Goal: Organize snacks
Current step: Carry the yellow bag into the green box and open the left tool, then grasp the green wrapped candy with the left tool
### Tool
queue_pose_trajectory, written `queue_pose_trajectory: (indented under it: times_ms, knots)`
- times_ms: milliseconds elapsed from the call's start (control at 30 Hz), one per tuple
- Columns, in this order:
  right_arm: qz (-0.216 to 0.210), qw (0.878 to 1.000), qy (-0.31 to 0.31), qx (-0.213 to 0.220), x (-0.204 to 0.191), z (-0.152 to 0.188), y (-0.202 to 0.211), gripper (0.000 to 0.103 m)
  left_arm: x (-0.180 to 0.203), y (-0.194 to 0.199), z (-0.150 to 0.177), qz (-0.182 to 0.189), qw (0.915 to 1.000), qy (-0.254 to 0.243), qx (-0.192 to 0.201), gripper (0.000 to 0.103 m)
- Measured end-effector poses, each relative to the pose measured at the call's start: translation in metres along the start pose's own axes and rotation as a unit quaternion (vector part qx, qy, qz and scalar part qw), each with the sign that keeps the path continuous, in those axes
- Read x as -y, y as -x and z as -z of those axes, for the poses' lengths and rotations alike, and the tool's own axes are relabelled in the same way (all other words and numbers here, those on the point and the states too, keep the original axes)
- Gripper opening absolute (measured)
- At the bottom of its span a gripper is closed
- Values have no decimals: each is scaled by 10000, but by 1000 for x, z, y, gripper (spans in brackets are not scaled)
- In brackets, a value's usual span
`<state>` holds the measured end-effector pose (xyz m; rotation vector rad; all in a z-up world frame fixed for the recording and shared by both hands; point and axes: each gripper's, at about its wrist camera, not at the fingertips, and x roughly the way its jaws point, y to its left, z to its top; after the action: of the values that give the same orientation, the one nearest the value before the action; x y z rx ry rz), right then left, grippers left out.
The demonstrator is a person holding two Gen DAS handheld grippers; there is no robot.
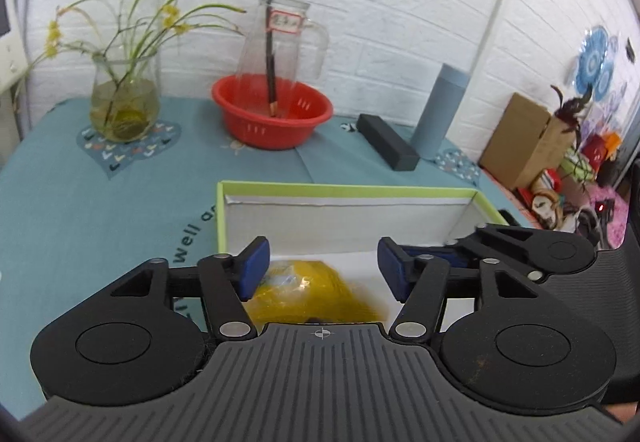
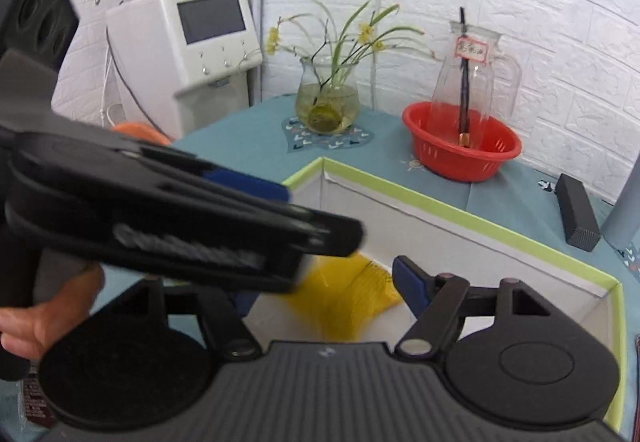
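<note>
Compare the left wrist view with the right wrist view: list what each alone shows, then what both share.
Left wrist only: a cardboard box and clutter on the floor.

Right wrist only: a white machine with a screen, and a hand holding the left gripper.

Both: the yellow packet lying in the green-rimmed box, the red basket with the glass jug, the vase, and the black block.

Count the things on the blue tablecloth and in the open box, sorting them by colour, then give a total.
Red: 1, the basket
Clear glass: 2, the vase and the jug
Black: 1, the long block
Pale blue: 1, the bottle
White with green rim: 1, the box
Yellow: 1, the snack bag
Total: 7
</note>
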<state>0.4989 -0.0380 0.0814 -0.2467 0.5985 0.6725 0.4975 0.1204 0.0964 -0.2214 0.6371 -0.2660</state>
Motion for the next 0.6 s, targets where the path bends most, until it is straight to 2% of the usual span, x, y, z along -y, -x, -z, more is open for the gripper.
queue_pose_trajectory:
  times_ms: [100,167,267,333,467,533,600]
  knots:
    - [50,9990,-143,425,-2,8,43,87,3,31,7,27,9997,37,234,55]
    - [78,9972,-192,725,-11,20,81,89,12,58,17,111,9993,9,364,59]
    - [77,9943,-292,1019,-32,51,138,90,29,96,43,406,9980,-43,491,65]
    - [78,9931,-328,1120,-53,80,173,92,39,116,67,507,9976,-76,456,66]
    - [-60,9945,-534,904,-96,147,216,93,51,144,127,622,9978,65,208,66]
    - [-206,9951,-802,536,-110,178,216,93,52,152,159,609,9977,302,-14,65]
    - [-232,9945,-1005,208,-116,201,204,93,54,154,187,748,9952,558,-306,63]
